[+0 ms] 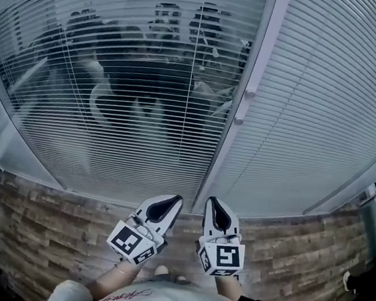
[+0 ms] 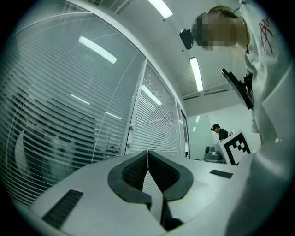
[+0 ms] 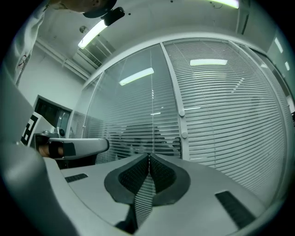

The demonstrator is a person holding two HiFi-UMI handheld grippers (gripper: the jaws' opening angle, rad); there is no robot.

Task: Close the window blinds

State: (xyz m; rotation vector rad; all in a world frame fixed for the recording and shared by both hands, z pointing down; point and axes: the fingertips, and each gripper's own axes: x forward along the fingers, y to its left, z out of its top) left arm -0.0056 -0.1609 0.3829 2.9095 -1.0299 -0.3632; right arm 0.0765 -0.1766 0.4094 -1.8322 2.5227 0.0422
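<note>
Nearest the person, both tools hang low over the wood-plank floor [image 1: 46, 232]. The left tool [image 1: 174, 201] is at about 6 o'clock and the right tool [image 1: 213, 202] just beside it at 5. Each has its jaws pressed together with nothing between them, and each gripper view shows the same.

Straight ahead at 12 o'clock a pale post [image 1: 266, 41] divides the glass wall, with two small knobs [image 1: 250, 91] on it. At 1 to 3 o'clock the right blind [image 1: 324, 127] is already turned flat and opaque. At 9 to 12 o'clock is the left blind [image 1: 116, 72], the one left to close. Its slats are angled open, so seated people [image 1: 165, 17] show through it. A thin cord [image 1: 200, 47] hangs down in front of it.

The likely trouble is the grip. Neither tool can take a knob or the cord until its jaws open, and both targets are small and smooth-looking. Closing off-centre could let a knob slip out, and a hard reach could knock the glass. I cannot tell which control tilts these slats.
</note>
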